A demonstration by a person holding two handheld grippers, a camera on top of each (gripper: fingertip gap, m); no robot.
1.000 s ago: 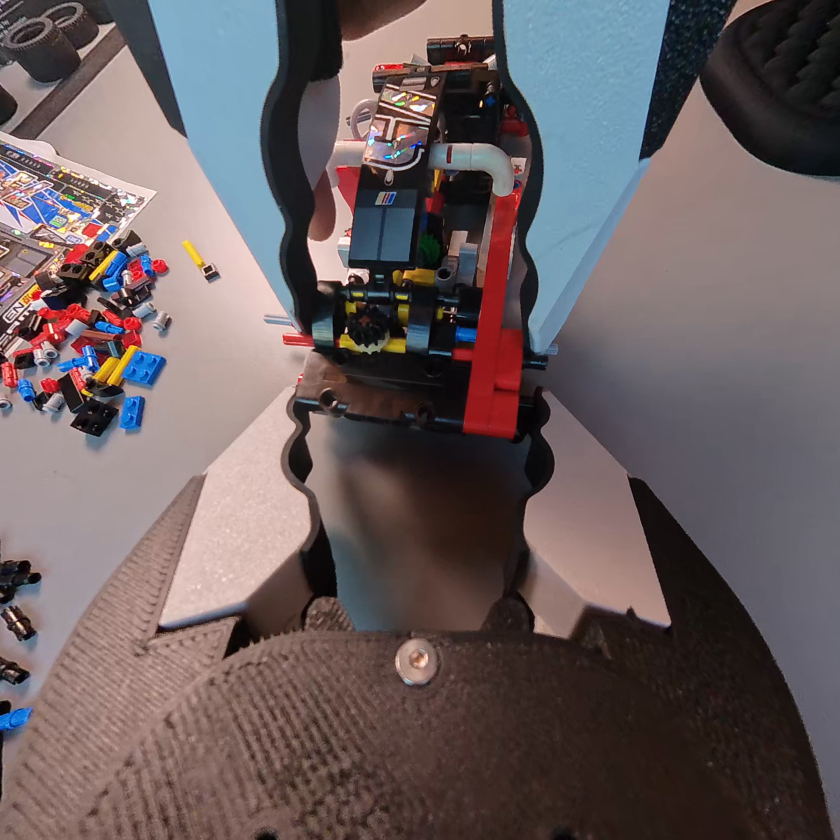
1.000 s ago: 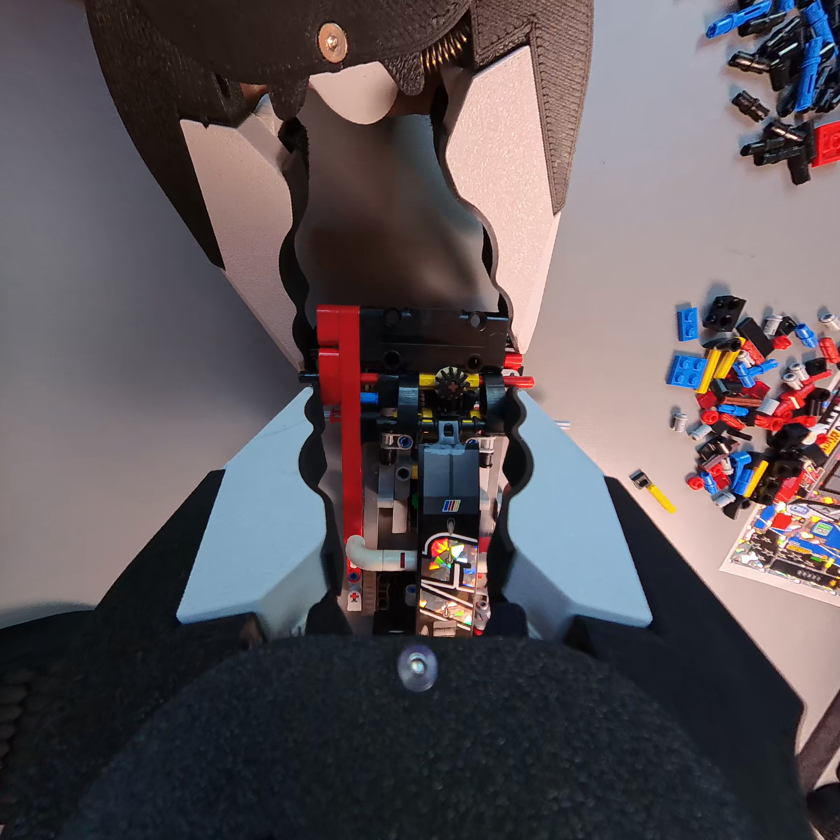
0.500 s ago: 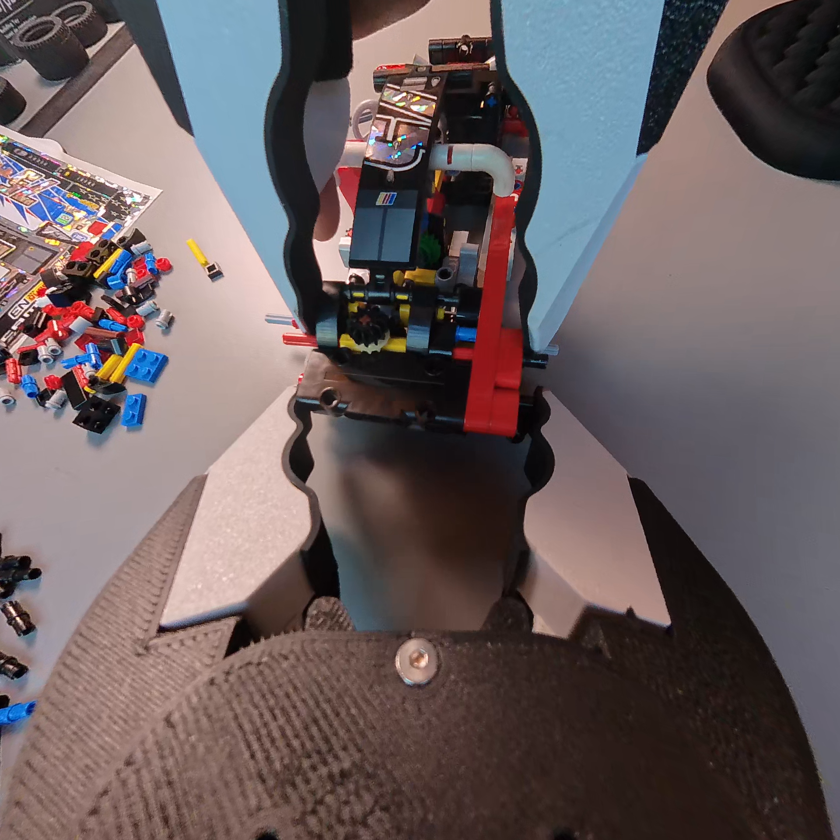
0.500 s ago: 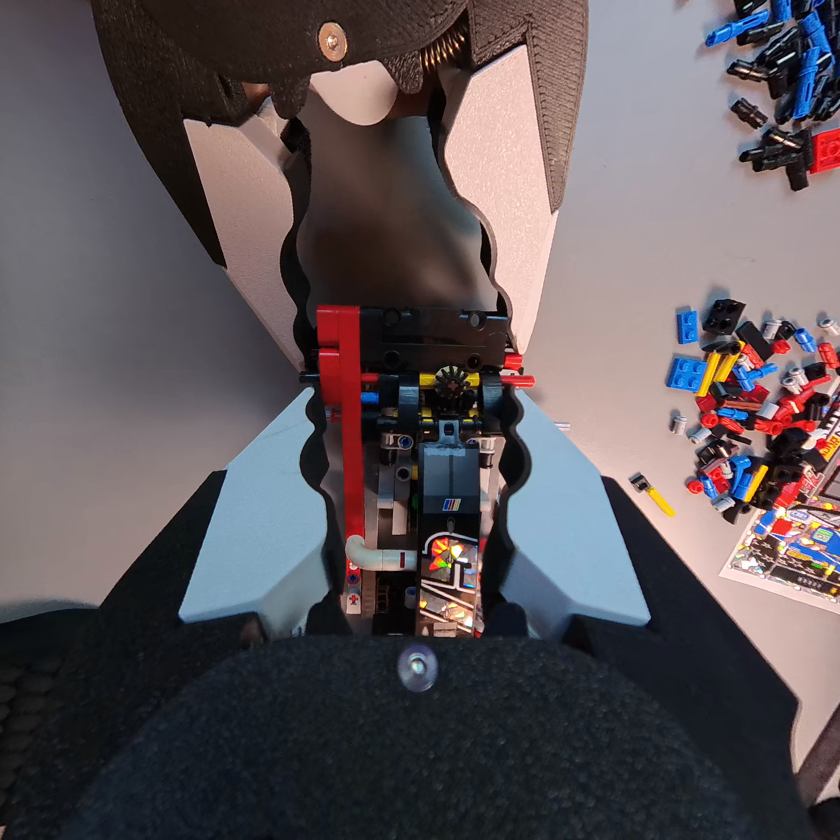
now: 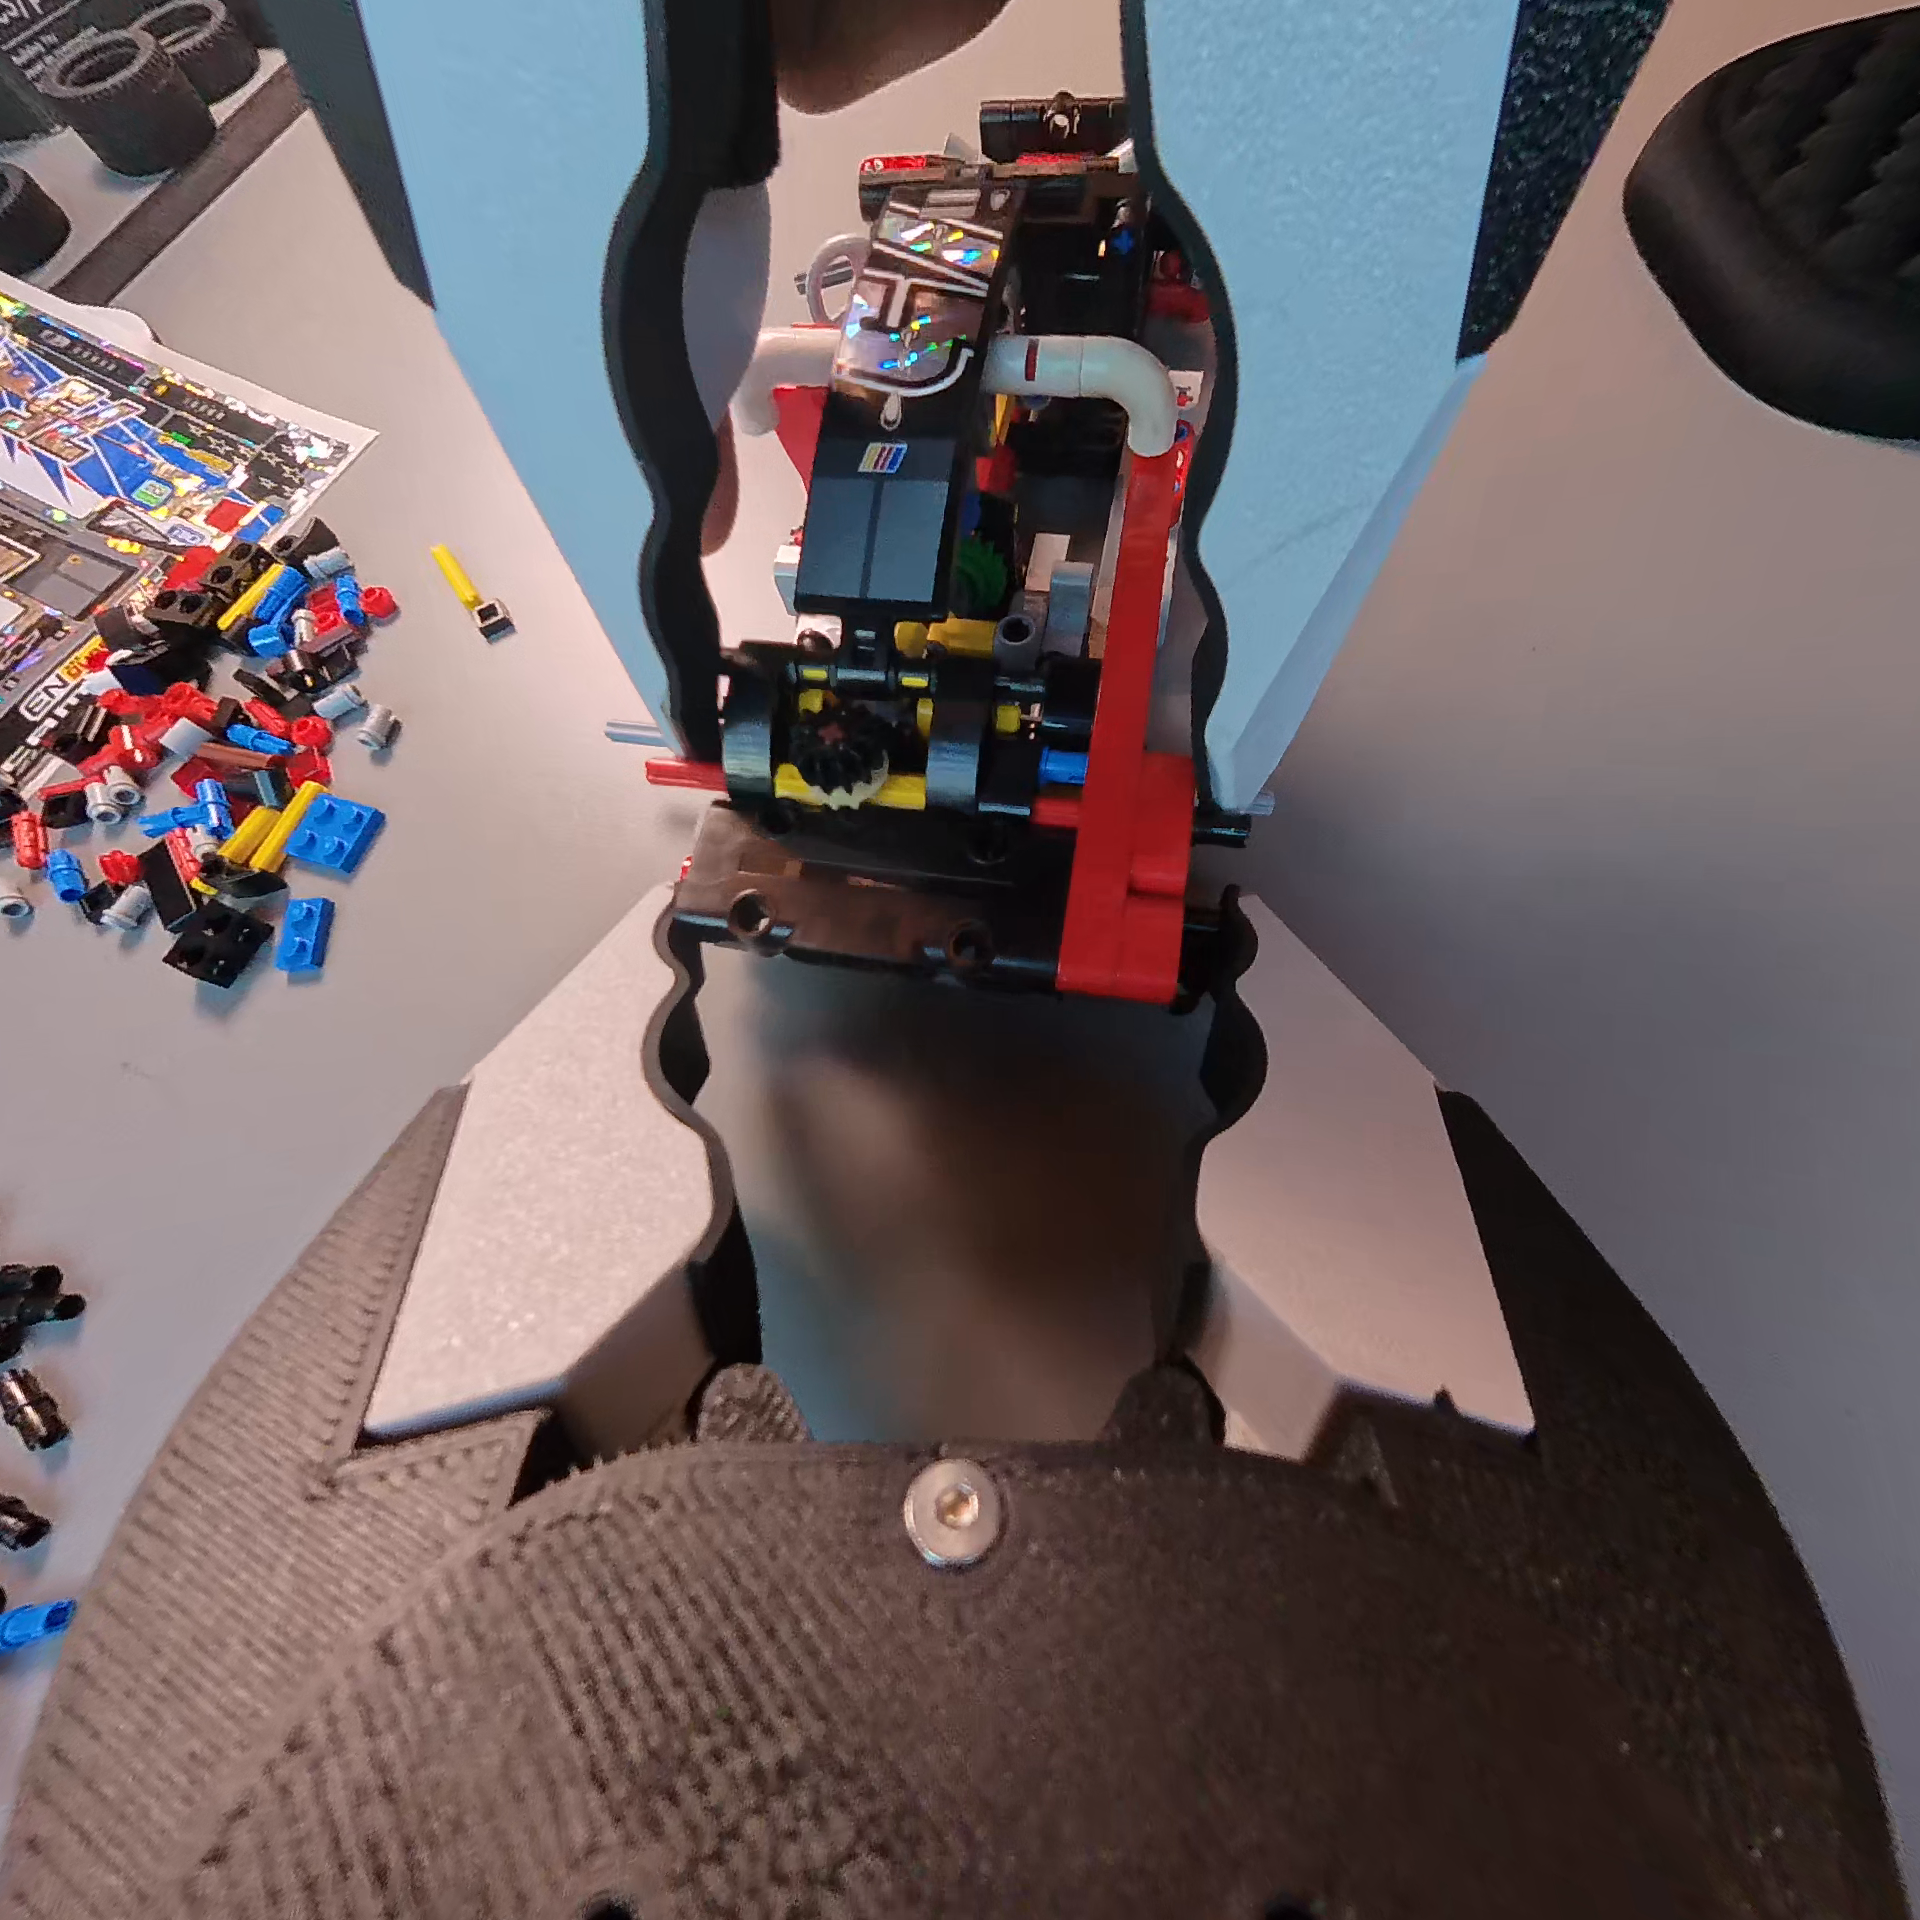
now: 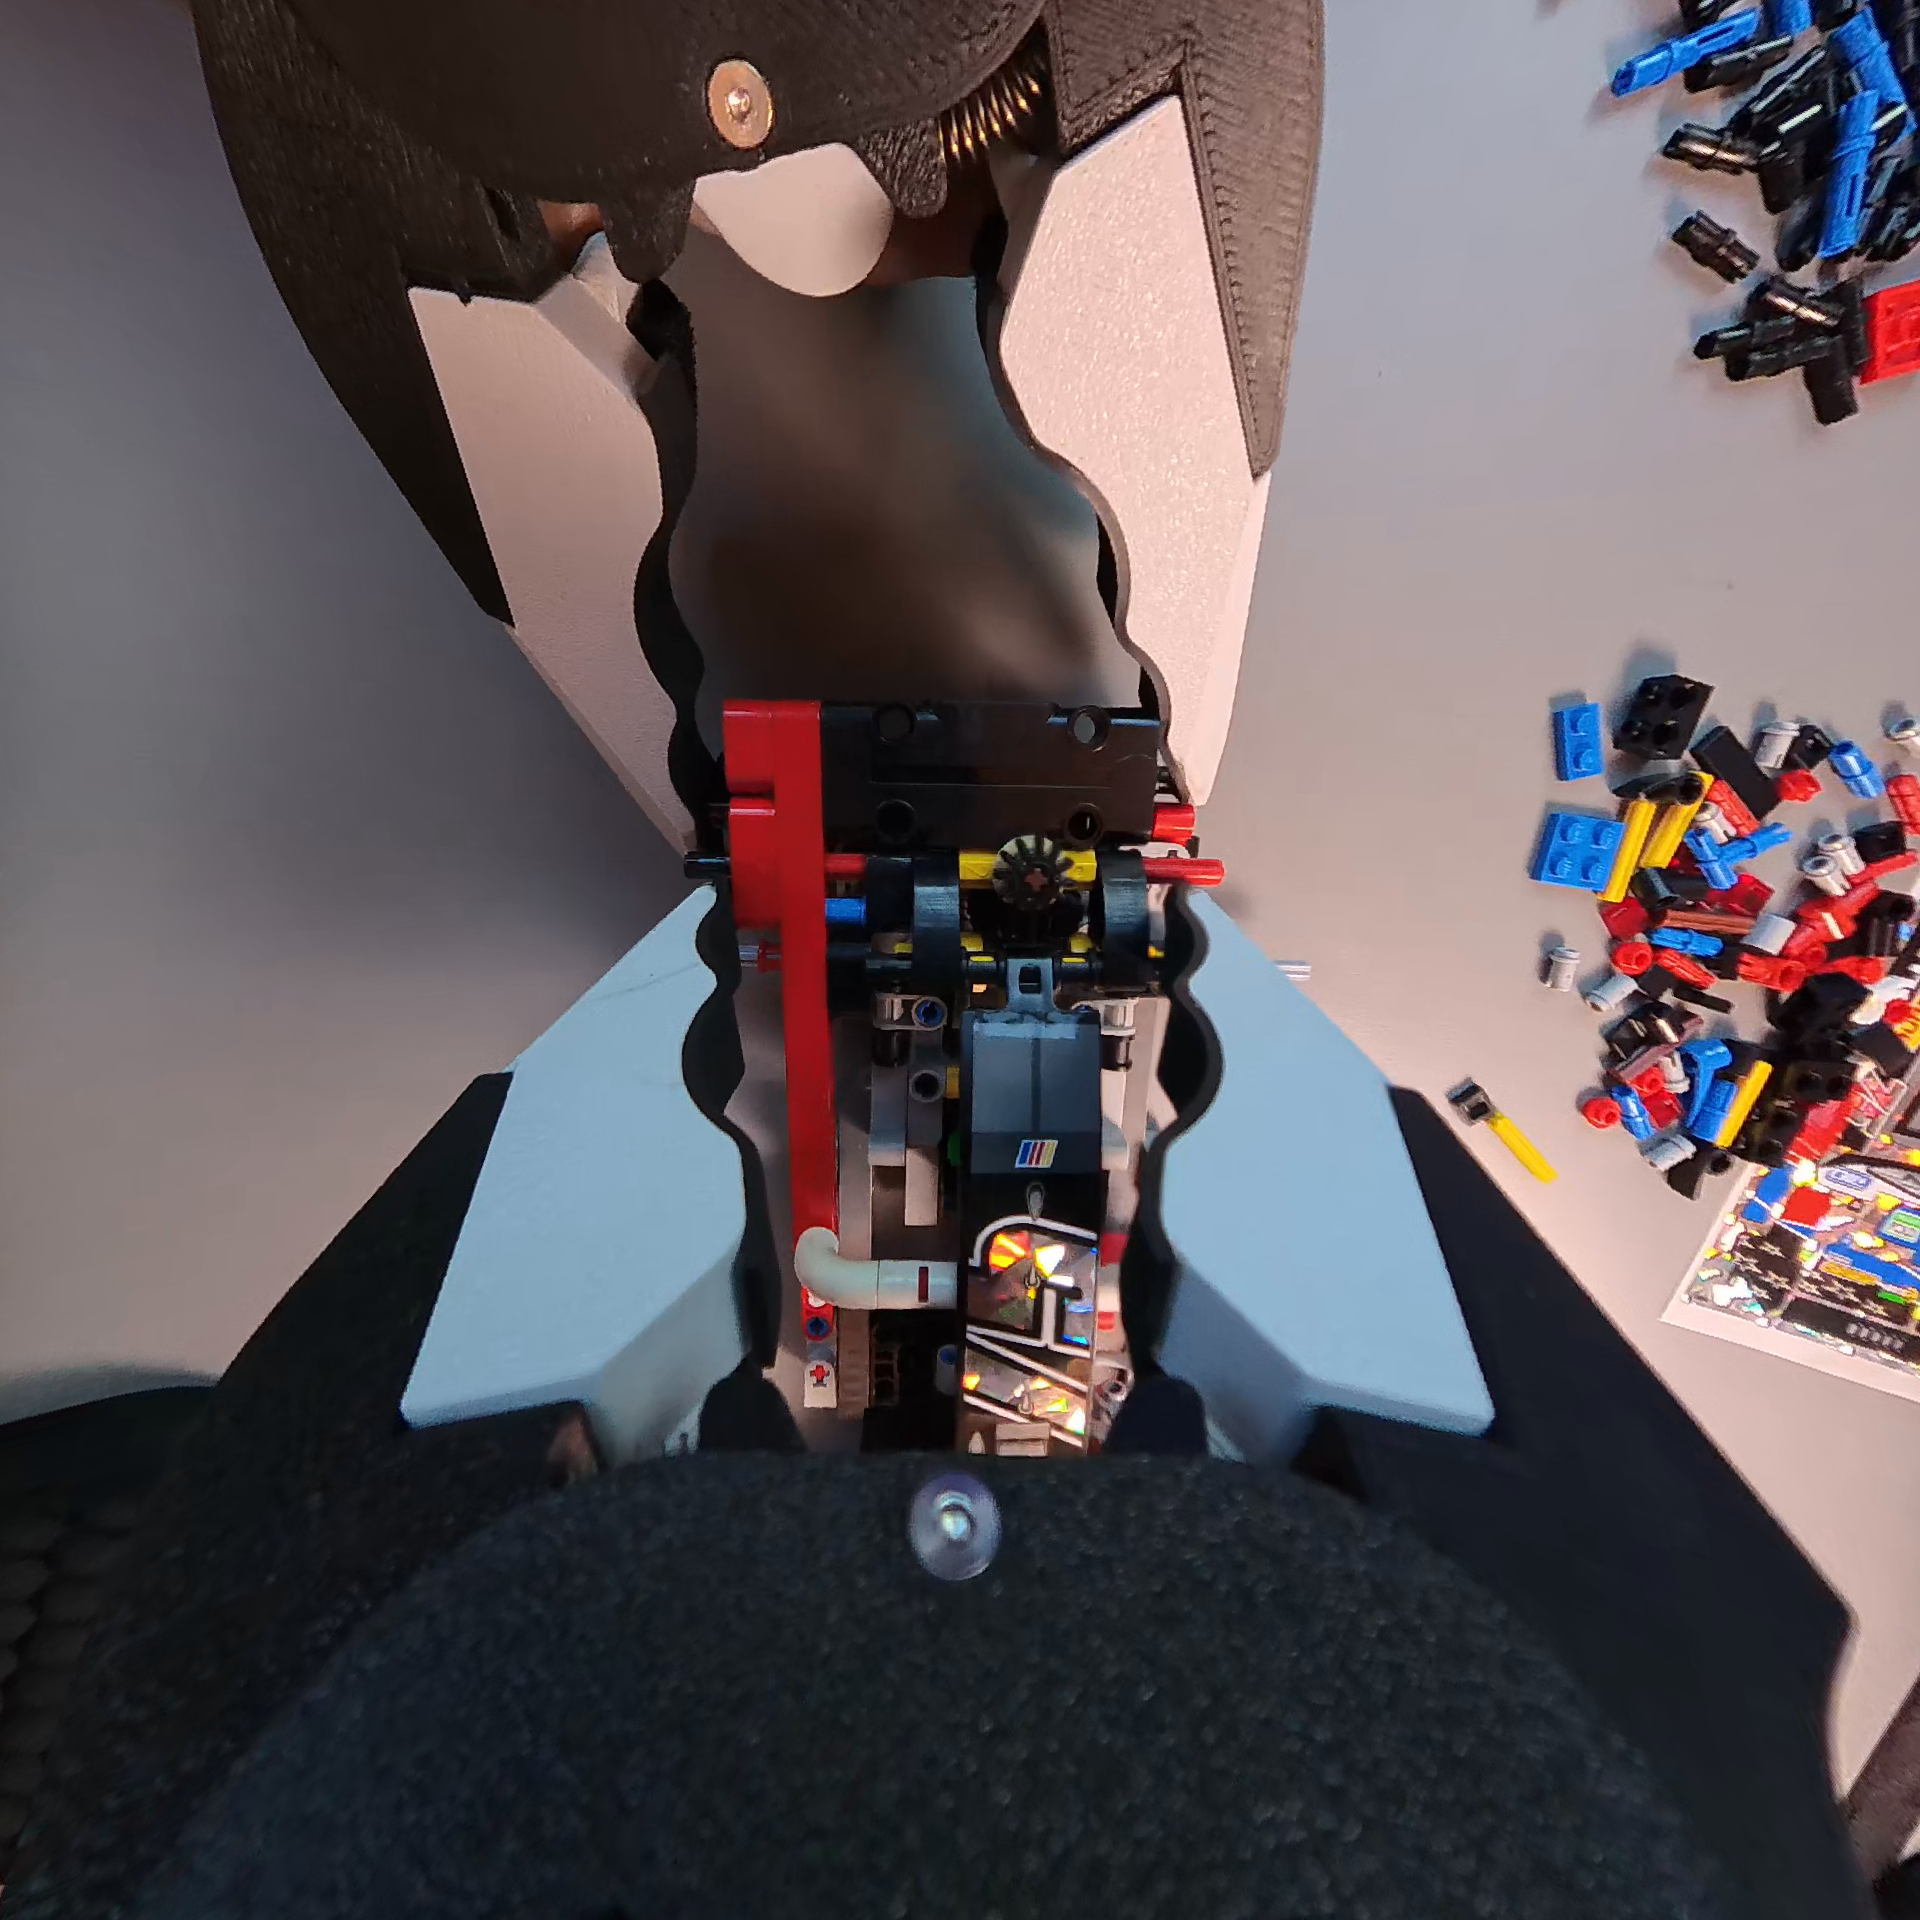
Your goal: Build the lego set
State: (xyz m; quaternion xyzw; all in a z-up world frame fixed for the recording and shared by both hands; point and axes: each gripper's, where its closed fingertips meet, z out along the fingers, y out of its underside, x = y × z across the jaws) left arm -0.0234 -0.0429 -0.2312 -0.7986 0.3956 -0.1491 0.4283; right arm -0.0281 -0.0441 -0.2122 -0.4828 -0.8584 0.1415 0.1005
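Observation:
A partly built lego model (image 5: 935, 623), black and red with a shiny stickered panel and a white pipe, is held between both grippers above the grey table. My left gripper (image 5: 956, 935), with grey fingers, is shut on the model's black end beam. My right gripper (image 6: 945, 914), with light blue fingers, is shut on the model's sides from the opposite end. The model (image 6: 1029, 1091) runs lengthwise between the right fingers. The right gripper's fingers (image 5: 540, 312) come in from the top of the left wrist view. The left gripper's fingers (image 6: 1132, 364) come in from the top of the right wrist view.
A pile of loose small lego pieces (image 5: 208, 748) and a sticker sheet (image 5: 104, 468) lie on the table to the left. It also holds a lone yellow piece (image 5: 468, 587), black pins (image 5: 31, 1351) and black tyres (image 5: 125, 83). Blue and black pins (image 6: 1818, 156) lie far right.
Both grippers keep their hold on the model. The pair has drifted slightly, so the table's pieces shift a little in both views.

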